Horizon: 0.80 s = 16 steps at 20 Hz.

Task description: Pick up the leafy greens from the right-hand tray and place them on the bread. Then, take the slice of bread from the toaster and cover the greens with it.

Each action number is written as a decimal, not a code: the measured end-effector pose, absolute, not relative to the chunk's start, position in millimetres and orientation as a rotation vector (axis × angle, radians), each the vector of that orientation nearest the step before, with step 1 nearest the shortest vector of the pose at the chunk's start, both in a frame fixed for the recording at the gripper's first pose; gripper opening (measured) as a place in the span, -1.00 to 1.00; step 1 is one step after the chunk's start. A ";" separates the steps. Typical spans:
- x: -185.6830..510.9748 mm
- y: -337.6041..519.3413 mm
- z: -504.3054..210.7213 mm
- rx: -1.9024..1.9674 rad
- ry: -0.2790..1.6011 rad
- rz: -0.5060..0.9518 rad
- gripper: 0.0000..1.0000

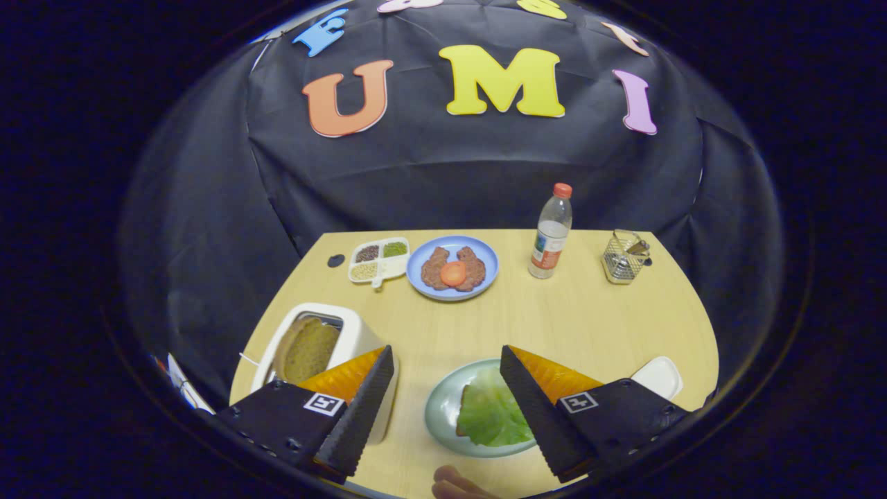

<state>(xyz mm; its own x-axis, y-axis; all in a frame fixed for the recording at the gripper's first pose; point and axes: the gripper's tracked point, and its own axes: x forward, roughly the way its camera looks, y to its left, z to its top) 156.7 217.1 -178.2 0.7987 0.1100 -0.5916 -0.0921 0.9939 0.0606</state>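
My gripper point(446, 353) is open above the wooden table point(589, 326), with nothing held between its fingers. A green lettuce leaf point(492, 416) lies on a pale green plate point(440, 409) just inside the right finger point(537, 409), which hides the leaf's right part. A thin brown edge peeks out at the leaf's lower left. By the left finger point(357, 409) stands a white toaster point(353, 333) with a brown slice of bread point(308, 350) upright in its slot.
Beyond the fingers sit a blue plate point(485, 260) with meat pieces and a tomato slice, a white compartment tray point(378, 261) of seeds, a water bottle point(551, 232) and a wire basket point(624, 258). A white tray point(658, 376) peeks from behind the right finger. A person's fingers point(454, 485) rest at the near edge.
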 end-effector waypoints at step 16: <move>159.2 347.0 -214.8 -0.018 0.739 0.067 0.41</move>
